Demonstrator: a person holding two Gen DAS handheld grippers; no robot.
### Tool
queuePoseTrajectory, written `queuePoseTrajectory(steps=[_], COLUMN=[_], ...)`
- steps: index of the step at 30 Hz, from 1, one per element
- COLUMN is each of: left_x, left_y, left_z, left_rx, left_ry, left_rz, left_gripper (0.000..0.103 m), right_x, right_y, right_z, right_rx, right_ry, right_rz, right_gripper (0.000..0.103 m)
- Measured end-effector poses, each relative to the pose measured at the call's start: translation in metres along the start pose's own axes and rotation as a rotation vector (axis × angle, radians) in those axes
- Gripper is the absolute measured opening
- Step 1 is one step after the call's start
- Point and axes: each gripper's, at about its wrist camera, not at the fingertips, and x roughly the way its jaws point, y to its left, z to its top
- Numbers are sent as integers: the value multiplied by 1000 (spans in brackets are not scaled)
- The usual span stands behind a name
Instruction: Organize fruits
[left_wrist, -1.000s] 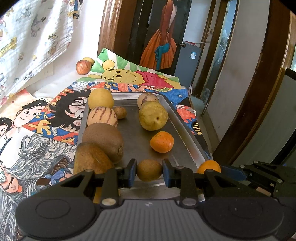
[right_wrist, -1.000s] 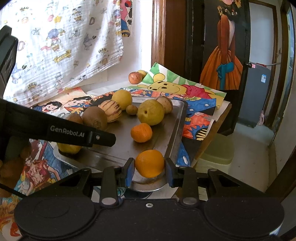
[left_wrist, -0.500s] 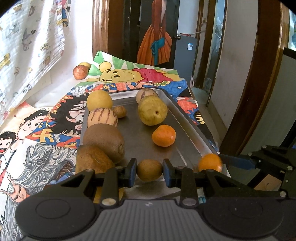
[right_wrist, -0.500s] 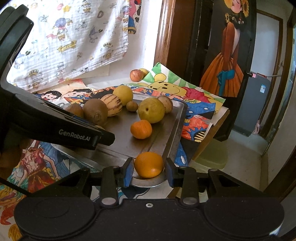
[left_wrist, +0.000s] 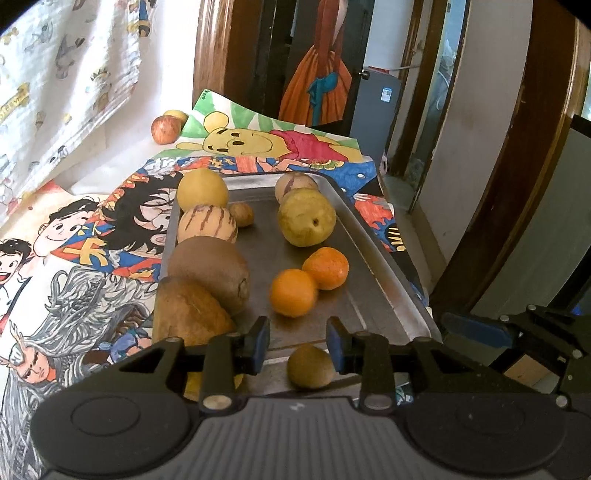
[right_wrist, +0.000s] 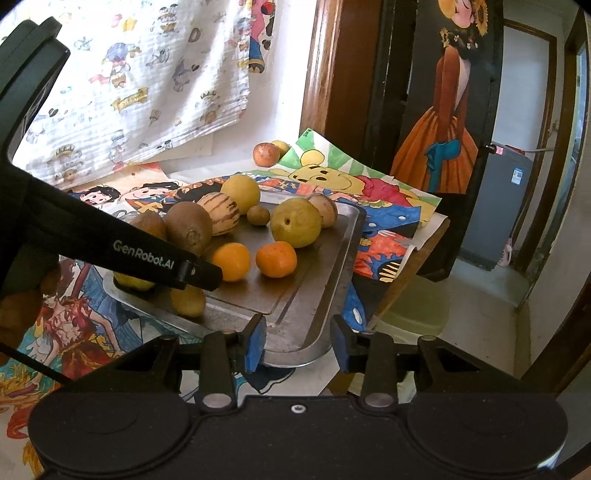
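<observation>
Now round fruits (left_wrist: 293, 292) on smooth metal tray (left_wrist: 373, 295).

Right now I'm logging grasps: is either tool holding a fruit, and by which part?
Nothing is held. The left tool is open, with a small greenish-brown fruit lying loose on the tray. The right tool is open and empty.

You get bright daylight from the doorway (right_wrist: 532, 122) at right — edges bend, corners go black, fruit stays sharp.
</observation>
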Motion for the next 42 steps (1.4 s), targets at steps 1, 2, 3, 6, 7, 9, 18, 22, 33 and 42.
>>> queuePoseTrajectory(steps=[1,2,3,6,7,9,18,22,33,42], left_x=[-2,-4,-6,-14,-17,-23,-55,-73,-124,-159], left_y=[-1,-1,-2,-5,-4,-2,10,18,52,86], left_z=[0,0,-1,-1,0,0,-1,-6,-32,-61], left_rx=[1,1,2,9,3,-16,-76,-102,-161,-244], left_ry=[-4,-9,-17,-42,-49,-62,-141,-171,-251,-294], left_rz=[-3,-10,-10,3,2,-5,28,48,89,144], left_gripper=[48,52,60,64,65,67,83,89,100,102], right_x=[-1,-3,-5,-10,-12,-17,-40,-54,-92,-112], right_y=[0,0,0,0,0,0,4,12,50,80], right_z=[0,0,1,2,2,2,3,5,11,15], right_rx=[2,4,7,16,20,26,67,75,101,160], right_ry=[-3,-7,-10,-23,-27,-34,-73,-97,-147,-142], right_rz=[-2,-5,-7,-15,-18,-25,-49,-55,-80,-11], right_gripper=[44,45,46,52,55,59,72,77,88,98])
